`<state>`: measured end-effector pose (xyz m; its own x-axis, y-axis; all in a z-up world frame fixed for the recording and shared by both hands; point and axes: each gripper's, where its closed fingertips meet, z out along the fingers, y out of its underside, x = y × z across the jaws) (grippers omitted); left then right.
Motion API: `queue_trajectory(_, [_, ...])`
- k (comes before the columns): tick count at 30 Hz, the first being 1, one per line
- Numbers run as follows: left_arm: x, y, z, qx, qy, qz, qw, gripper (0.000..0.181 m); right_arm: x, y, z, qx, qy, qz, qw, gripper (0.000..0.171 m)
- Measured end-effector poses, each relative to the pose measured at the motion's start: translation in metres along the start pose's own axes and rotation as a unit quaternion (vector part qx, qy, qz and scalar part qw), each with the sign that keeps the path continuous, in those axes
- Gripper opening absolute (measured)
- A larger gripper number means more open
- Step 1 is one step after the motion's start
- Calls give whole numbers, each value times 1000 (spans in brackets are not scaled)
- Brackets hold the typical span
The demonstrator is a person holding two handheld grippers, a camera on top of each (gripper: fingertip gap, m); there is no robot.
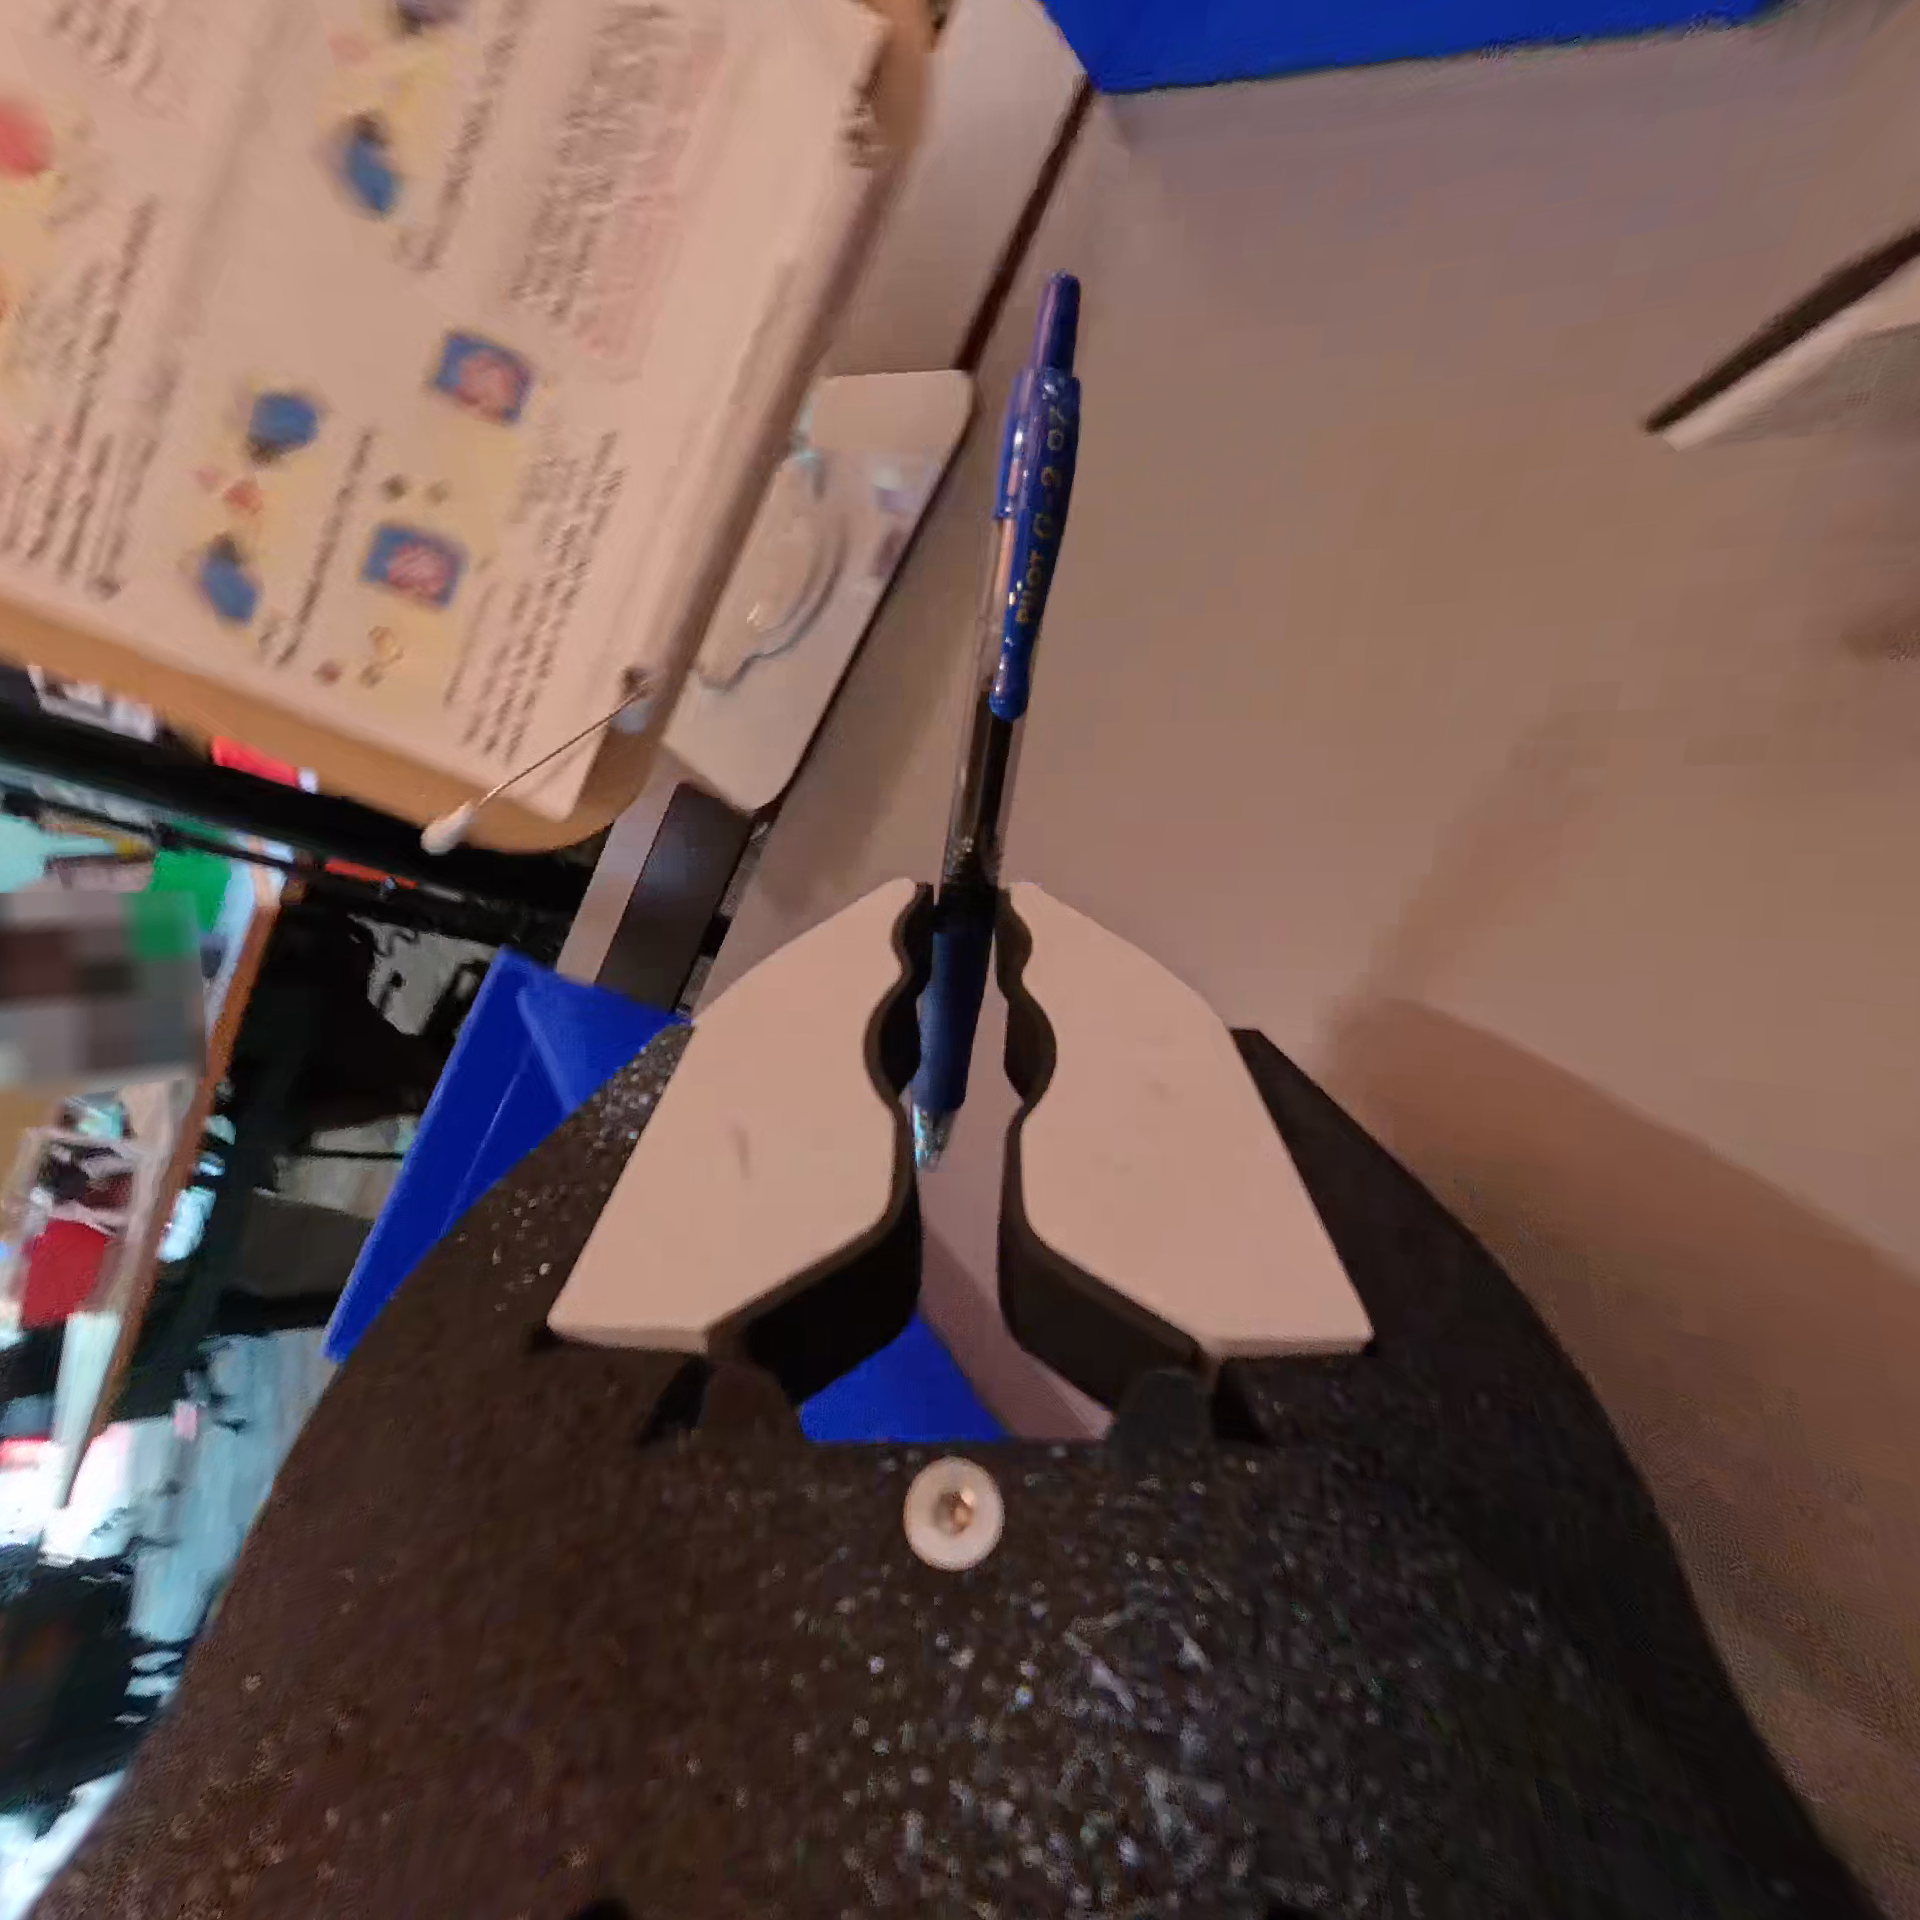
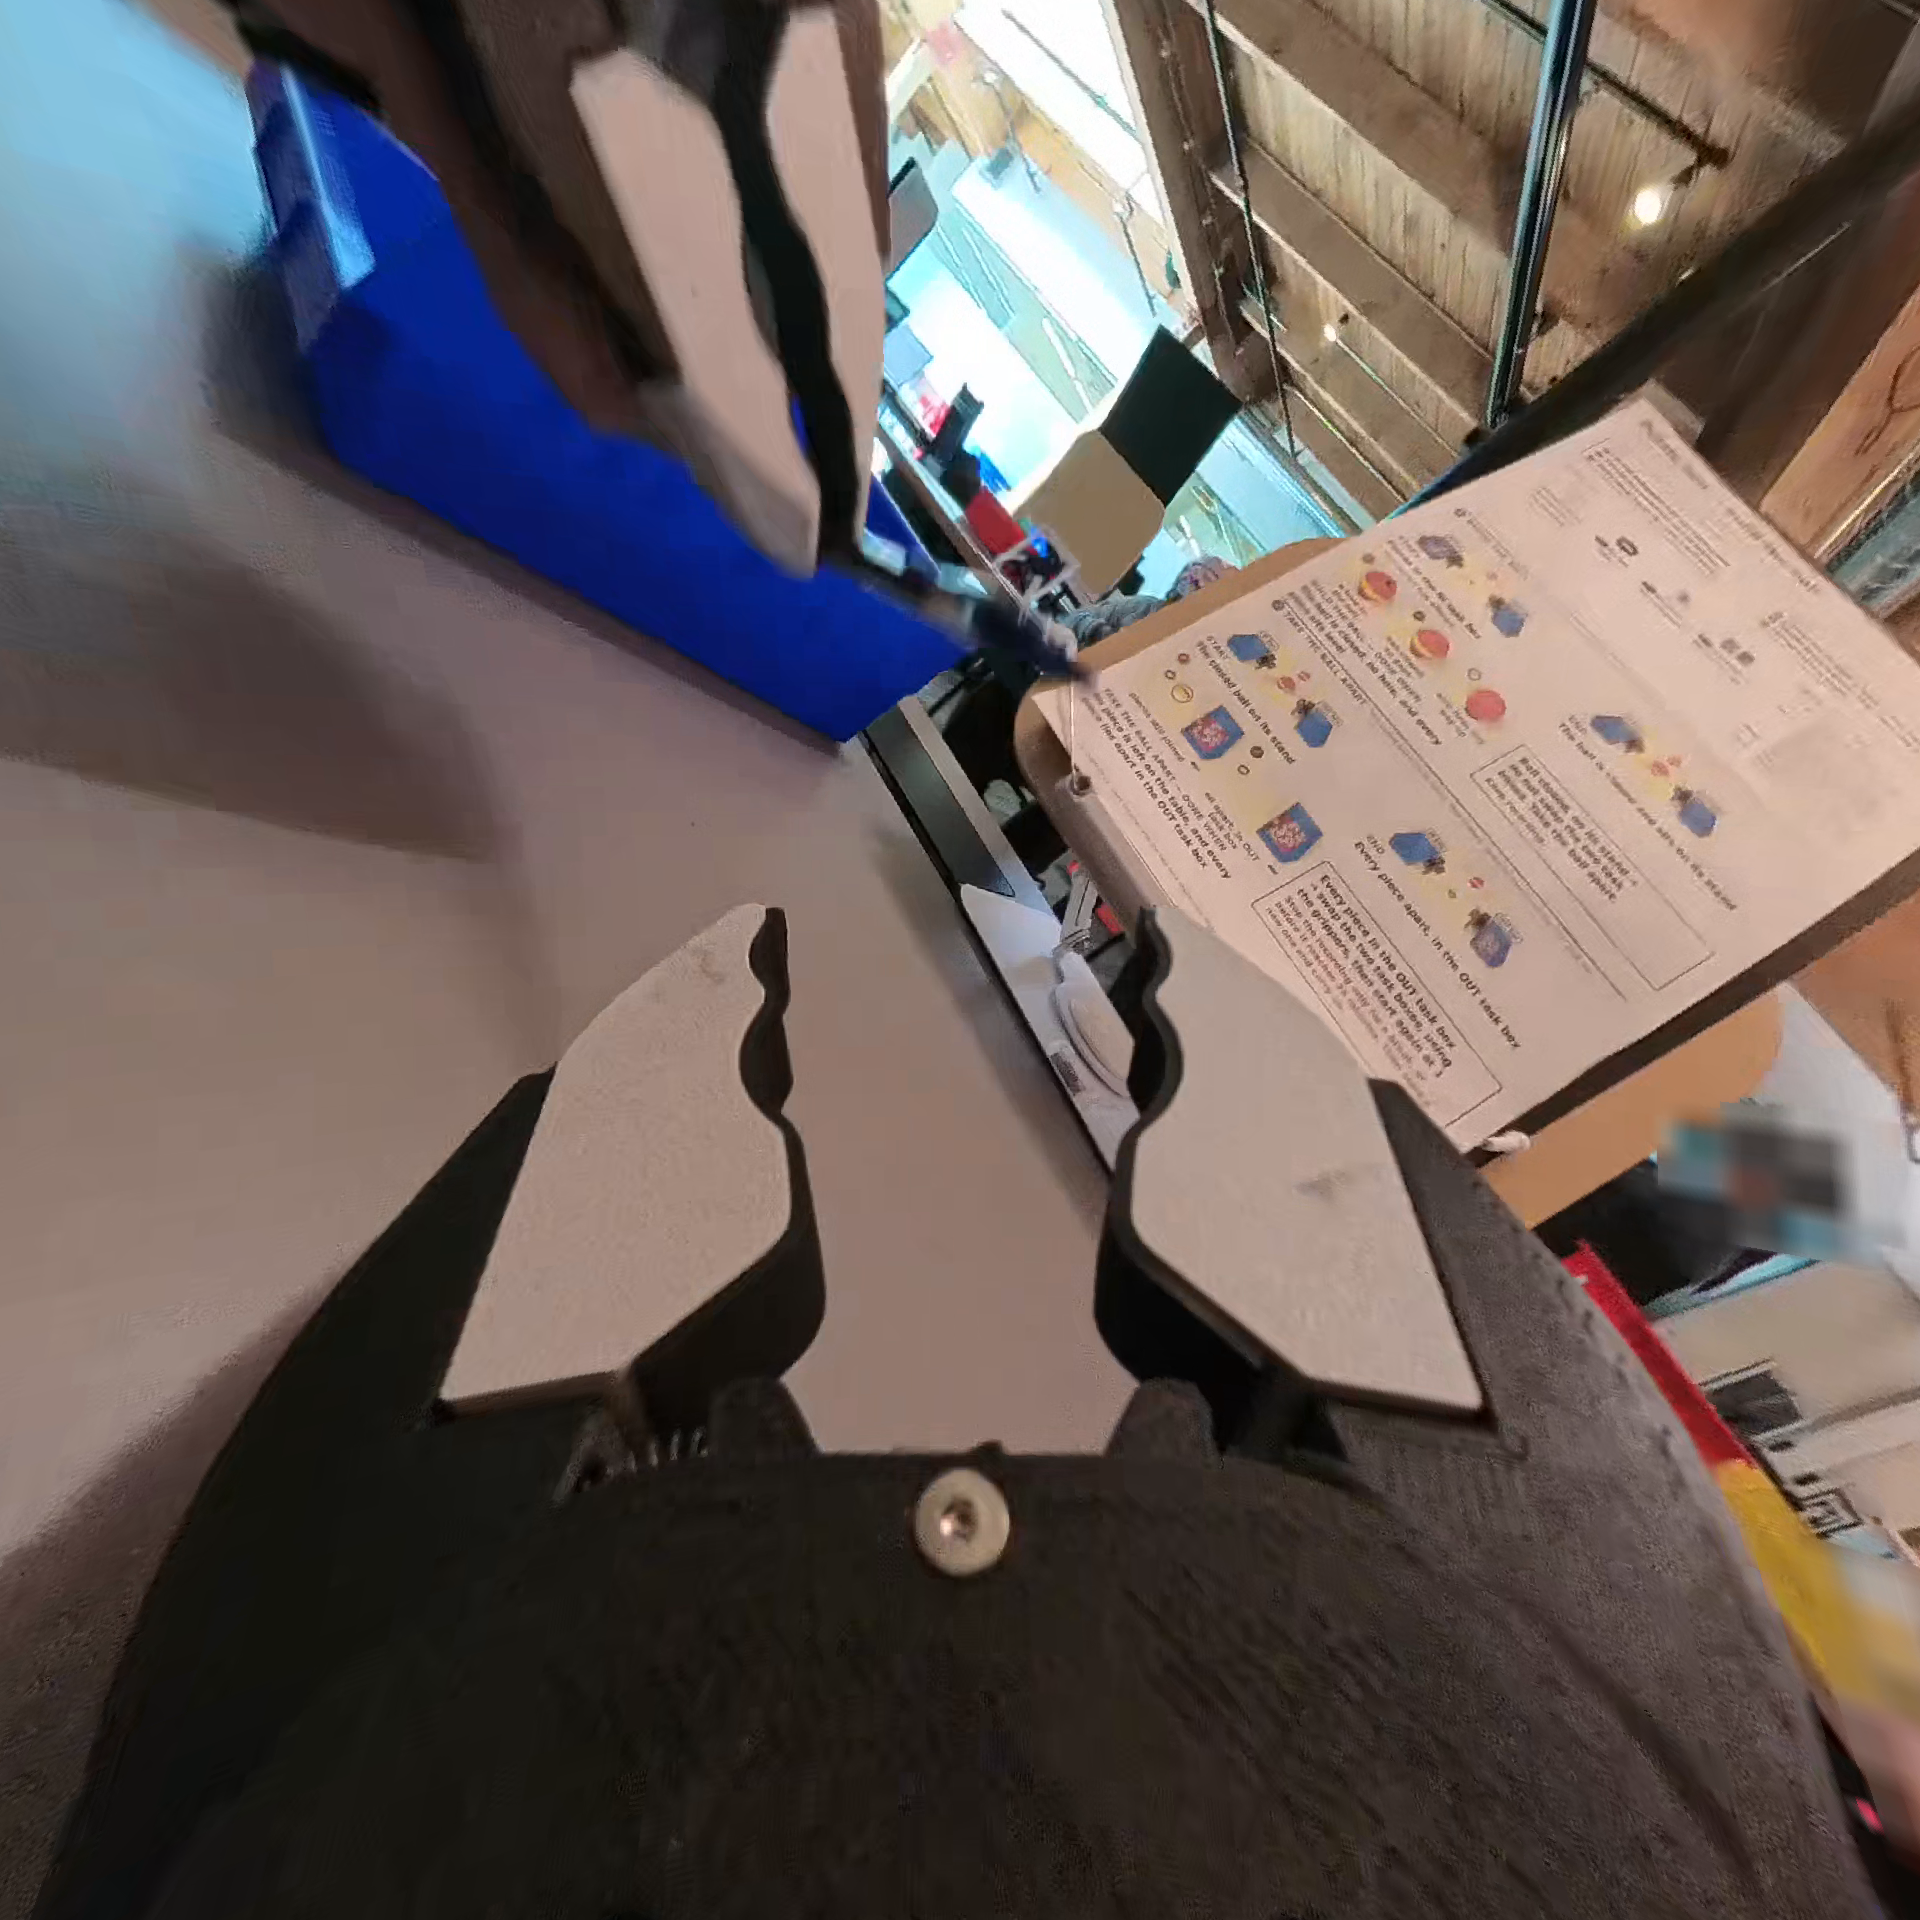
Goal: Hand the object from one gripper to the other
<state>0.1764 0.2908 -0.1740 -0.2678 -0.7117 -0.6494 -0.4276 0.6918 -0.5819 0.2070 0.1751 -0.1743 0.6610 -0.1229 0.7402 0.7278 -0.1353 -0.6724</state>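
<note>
A blue retractable pen [image 1: 1023, 582] stands along my left gripper [image 1: 961, 904], which is shut on its dark rubber grip near the tip; the barrel and clip stick out ahead, above the white table [image 1: 1455, 727]. In the right wrist view my right gripper [image 2: 961, 920] is open and empty over the table. The left gripper [image 2: 821, 520] shows there at the upper left, blurred, with the pen [image 2: 997, 623] jutting out of its fingertips toward the lower right. The right gripper sits apart from the pen, below it.
A blue bin [image 2: 540, 457] stands on the white table [image 2: 312, 935], also seen in the left wrist view [image 1: 488, 1122]. A printed instruction sheet on a board [image 2: 1507, 748] leans at the table's edge, seen too in the left wrist view [image 1: 364, 364]. Cluttered workshop shelves lie beyond. The grippers' ends are close to 12 cm from one another.
</note>
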Motion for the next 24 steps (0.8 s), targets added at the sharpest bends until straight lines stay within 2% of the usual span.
queue_trajectory(2, [24, -4, 20, 1, -8, 52, 999, 11, 2, 5, 4, -18, 14, -26, 999, 64])
queue_trajectory(5, [42, -14, 35, 12, -36, 118, 992, 11, 0, 16, 7, -47, 22, -126, 991, 62])
queue_trajectory(7, [44, -22, 36, 14, -62, 162, 985, 11, -8, 25, 11, -69, 9, -169, 983, 55])
queue_trajectory(10, [48, -28, 34, 26, -77, 180, 980, 11, -14, 28, 18, -73, 2, -196, 978, 44])
queue_trajectory(13, [56, -30, 32, 37, -84, 202, 975, 11, -10, 32, 20, -97, 16, -217, 971, 13])
queue_trajectory(16, [55, -34, 26, 59, -98, 192, 975, 11, -11, 33, 19, -104, 5, -207, 973, 12])
queue_trajectory(18, [50, -44, 17, 115, -116, 147, 976, 14, -8, 30, 19, -97, 11, -157, 983, 11])
queue_trajectory(21, [22, -57, -11, 235, -156, -16, 959, 41, 7, 31, 17, -87, 30, -17, 996, 11])
queue_trajectory(22, [12, -58, -21, 275, -152, -84, 945, 46, 12, 31, 15, -73, 34, 37, 996, 11])
queue_trajectory(24, [1, -62, -36, 365, -100, -220, 899, 41, 17, 20, 11, -17, 18, 157, 987, 11])
